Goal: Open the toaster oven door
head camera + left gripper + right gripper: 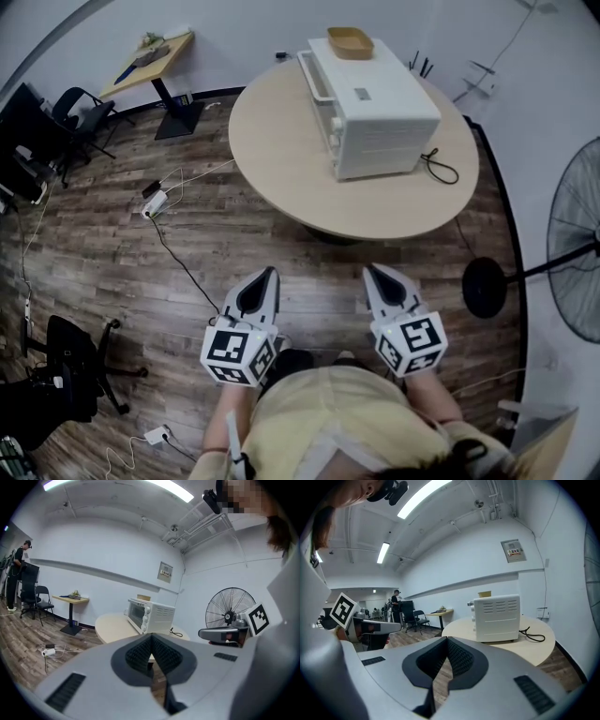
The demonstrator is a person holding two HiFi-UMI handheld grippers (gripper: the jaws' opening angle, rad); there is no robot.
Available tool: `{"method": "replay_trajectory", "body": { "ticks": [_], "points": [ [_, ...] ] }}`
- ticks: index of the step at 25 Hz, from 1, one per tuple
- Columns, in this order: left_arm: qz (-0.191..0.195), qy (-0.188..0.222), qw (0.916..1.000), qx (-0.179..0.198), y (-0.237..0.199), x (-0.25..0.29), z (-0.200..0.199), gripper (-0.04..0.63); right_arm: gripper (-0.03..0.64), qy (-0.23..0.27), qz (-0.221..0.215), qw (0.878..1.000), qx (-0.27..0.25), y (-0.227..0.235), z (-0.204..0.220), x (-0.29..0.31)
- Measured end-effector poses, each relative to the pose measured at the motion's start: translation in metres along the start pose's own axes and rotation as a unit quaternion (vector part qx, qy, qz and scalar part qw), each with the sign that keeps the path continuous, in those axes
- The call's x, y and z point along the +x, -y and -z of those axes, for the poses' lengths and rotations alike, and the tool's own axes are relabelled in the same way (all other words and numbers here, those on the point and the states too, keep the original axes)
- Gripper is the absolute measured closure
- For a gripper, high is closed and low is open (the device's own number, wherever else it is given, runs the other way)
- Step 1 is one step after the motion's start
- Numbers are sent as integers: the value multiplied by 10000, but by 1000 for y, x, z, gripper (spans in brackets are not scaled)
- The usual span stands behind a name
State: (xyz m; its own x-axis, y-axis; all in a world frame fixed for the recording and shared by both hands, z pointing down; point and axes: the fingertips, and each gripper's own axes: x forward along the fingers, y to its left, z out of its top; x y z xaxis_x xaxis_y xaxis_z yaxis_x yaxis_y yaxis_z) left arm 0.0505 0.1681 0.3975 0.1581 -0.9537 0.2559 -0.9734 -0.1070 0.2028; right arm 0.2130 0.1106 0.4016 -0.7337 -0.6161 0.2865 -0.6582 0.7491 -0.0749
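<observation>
Left tool is pinched fully closed with nothing in it. Right tool is the same, jaws together and empty. Both are held side by side just ahead of the person's body, noses tipped slightly down over the wood floor, well short of the counter. The toaster oven stands near the counter's far edge, its door closed.

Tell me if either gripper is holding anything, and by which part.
Nothing is held: the left gripper and right gripper both have jaws closed on nothing, short of the white box-shaped toaster oven.
</observation>
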Motion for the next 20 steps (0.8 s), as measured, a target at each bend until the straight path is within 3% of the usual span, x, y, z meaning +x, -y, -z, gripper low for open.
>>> {"method": "replay_trajectory", "body": {
  "ticks": [9, 14, 20],
  "points": [
    [474, 21, 9988, -79, -43, -3, -5, 594, 614, -17, 171, 9999, 21, -39, -9, 39],
    [380, -70, 9992, 77, -76, -12, -5, 594, 614, -19, 255, 9997, 20, -66, -11, 56],
    [586, -120, 9982, -85, -100, -19, -3, 594, 614, -23, 420, 9991, 8, -88, -9, 69]
  ]
}}
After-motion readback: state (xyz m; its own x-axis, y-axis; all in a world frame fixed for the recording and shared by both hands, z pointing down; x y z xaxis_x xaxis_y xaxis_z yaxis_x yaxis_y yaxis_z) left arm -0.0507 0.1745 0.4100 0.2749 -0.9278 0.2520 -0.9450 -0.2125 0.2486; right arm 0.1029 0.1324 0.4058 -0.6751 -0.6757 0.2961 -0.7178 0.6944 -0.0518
